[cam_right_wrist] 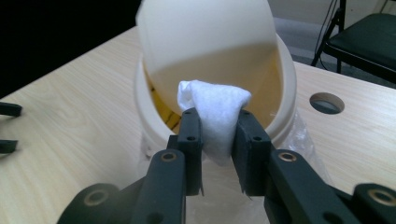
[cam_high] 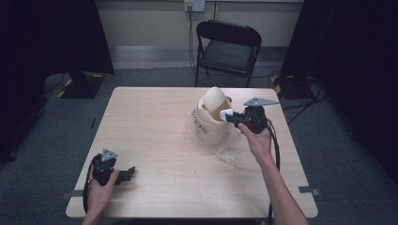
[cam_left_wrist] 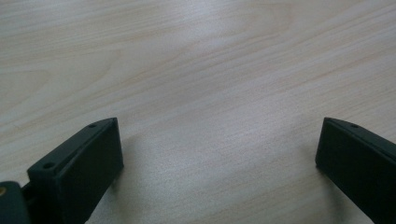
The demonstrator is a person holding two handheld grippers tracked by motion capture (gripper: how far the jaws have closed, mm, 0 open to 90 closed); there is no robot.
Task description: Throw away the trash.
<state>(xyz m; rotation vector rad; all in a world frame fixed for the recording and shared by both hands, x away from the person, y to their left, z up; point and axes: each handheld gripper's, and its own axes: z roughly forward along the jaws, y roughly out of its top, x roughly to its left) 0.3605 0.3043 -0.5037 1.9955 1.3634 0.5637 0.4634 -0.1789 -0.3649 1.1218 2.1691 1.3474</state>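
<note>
A cream bin [cam_high: 206, 126] with a tilted swing lid [cam_high: 214, 98] stands on the wooden table [cam_high: 150, 131], right of centre. My right gripper [cam_high: 231, 116] is shut on a white wad of tissue [cam_high: 227, 114], held at the bin's mouth. In the right gripper view the tissue [cam_right_wrist: 212, 105] is pinched between my right gripper's [cam_right_wrist: 218, 115] jaws, just in front of the bin's rim [cam_right_wrist: 288, 88] and below the raised lid [cam_right_wrist: 205, 32]. My left gripper [cam_high: 129, 172] rests near the table's front left corner, open, with bare wood between its jaws [cam_left_wrist: 219, 135].
A clear plastic bag [cam_high: 225, 150] lies under and in front of the bin. A black folding chair [cam_high: 227, 47] stands beyond the far edge. The table has a round cable hole [cam_right_wrist: 327, 102] right of the bin. Dark curtains flank both sides.
</note>
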